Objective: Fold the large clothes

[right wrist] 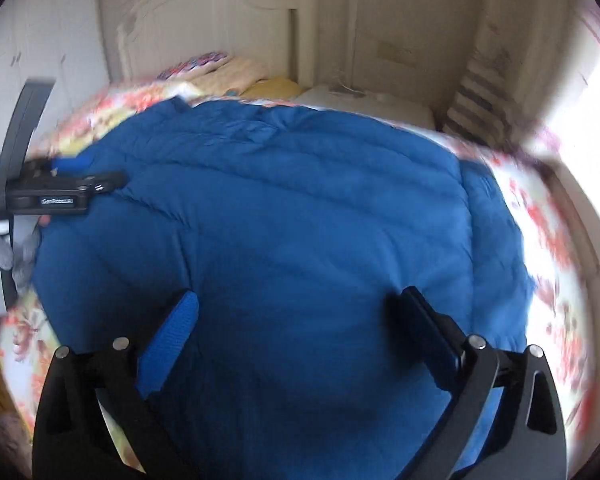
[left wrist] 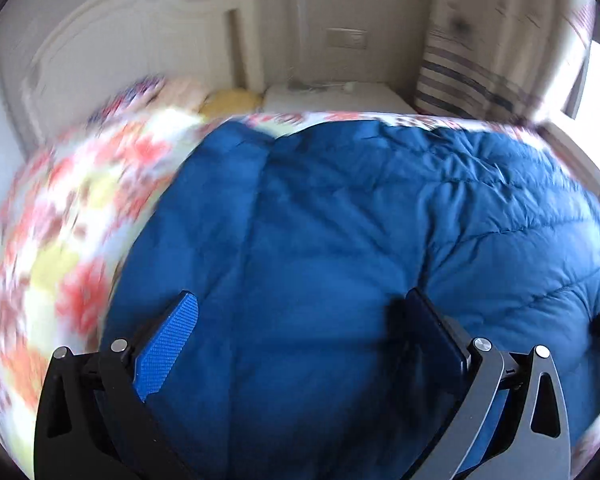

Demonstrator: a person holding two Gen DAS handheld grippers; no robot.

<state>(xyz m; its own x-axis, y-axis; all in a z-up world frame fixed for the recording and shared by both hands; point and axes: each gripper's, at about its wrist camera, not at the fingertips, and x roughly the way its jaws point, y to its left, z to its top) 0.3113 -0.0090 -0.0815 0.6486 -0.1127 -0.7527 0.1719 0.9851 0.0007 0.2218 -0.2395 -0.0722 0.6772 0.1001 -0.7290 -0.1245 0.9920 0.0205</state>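
Blue quilted jacket (left wrist: 320,220), apparently flat on floral bed (left wrist: 60,208): your fingers spread, empty; pinch both near edges evenly.

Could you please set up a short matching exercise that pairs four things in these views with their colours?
Things:
1. jacket
2. bedspread
3. headboard
4. pillow

Colours:
A. white
B. yellow
C. blue
D. floral red and white

Pairs: 1-C, 2-D, 3-A, 4-B
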